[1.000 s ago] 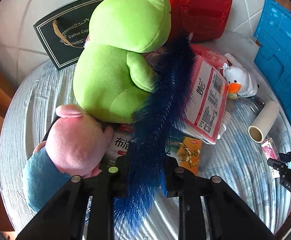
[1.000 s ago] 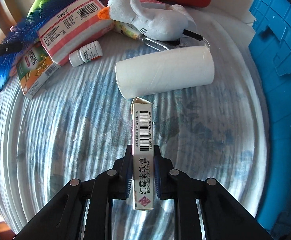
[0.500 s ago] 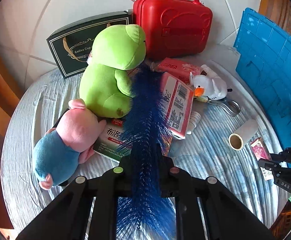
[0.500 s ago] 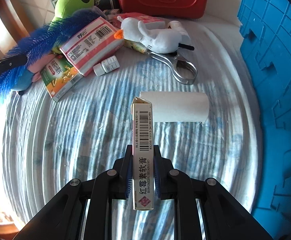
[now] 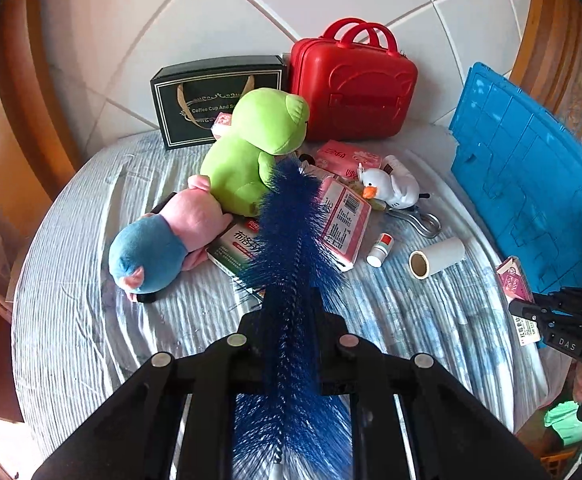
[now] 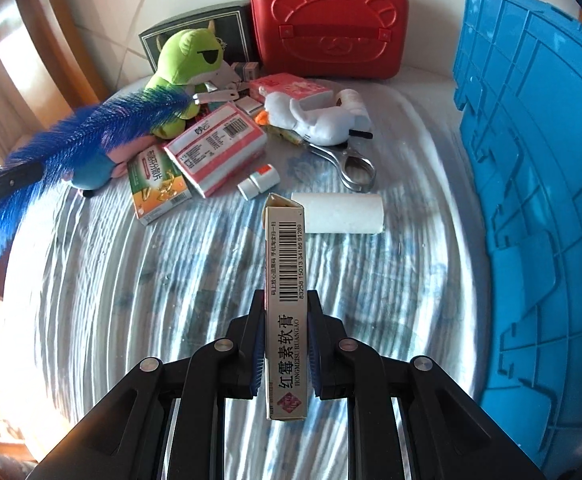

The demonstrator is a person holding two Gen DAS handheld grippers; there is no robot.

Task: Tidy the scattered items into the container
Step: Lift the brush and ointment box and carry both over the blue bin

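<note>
Gripping blue brush (image 5: 291,264) between left fingers (image 5: 251,344); right fingers (image 6: 318,356) clamped on ointment box (image 6: 286,304).

Round table (image 5: 91,328) under striped blue-white cloth. White tiled wall (image 5: 251,12) behind, grey grout lines running diagonal. Wooden frame (image 5: 23,92) at left edge, more carved wood (image 5: 571,64) at far right.

A bristly blue brush (image 5: 291,240) and a slim ointment box (image 6: 286,304) hang lifted above the counter, beside the blue crate (image 6: 531,200).
</note>
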